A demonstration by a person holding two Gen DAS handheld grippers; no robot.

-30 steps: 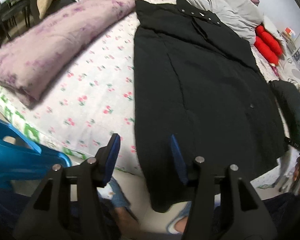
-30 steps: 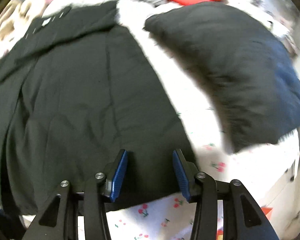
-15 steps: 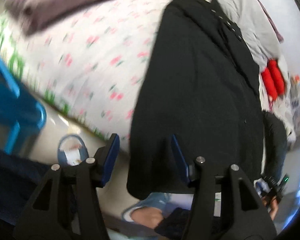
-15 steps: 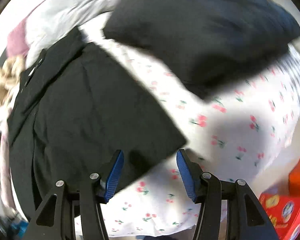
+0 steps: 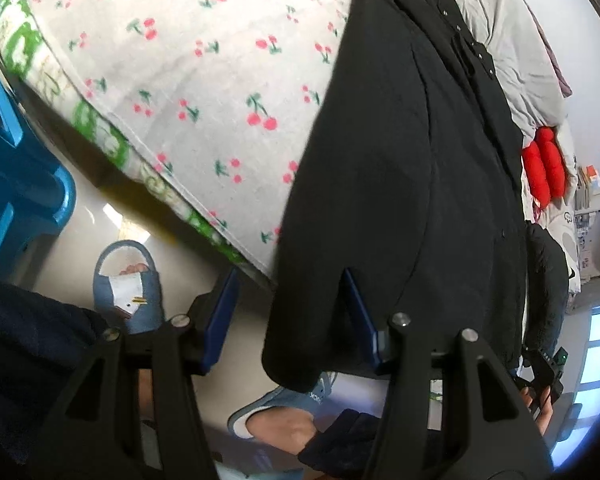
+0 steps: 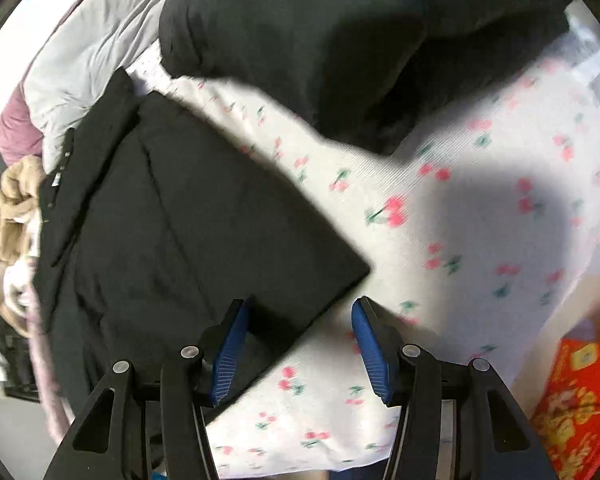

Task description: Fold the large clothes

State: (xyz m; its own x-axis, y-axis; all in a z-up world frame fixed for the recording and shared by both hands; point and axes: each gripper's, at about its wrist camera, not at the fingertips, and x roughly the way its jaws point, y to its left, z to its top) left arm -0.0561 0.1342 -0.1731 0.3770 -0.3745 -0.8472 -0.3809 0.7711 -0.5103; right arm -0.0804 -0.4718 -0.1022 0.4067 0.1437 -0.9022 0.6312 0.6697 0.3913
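A large black coat [image 5: 400,168] lies spread flat on the cherry-print bed sheet [image 5: 204,92], collar at the far end. Its near left corner hangs over the bed's edge. My left gripper [image 5: 290,312] is open just in front of that hanging corner, and its blue pads [image 5: 224,316] do not press on the cloth. In the right wrist view the coat [image 6: 188,232] ends in a corner lying flat on the sheet [image 6: 440,280]. My right gripper [image 6: 298,332] stands open over the hem beside that corner, holding nothing.
A dark cushion [image 6: 340,40] lies on the bed right of the coat, with a grey quilt [image 6: 92,52] and red items [image 5: 544,168] beyond. A blue plastic stool [image 5: 20,184] and a person's slippered feet [image 5: 128,280] are on the floor. A red box [image 6: 580,412] sits below the bed edge.
Both grippers sank and rolled. The left one came down to the coat's hanging left corner; the right one slid to the coat's right hem corner. Both stayed open.
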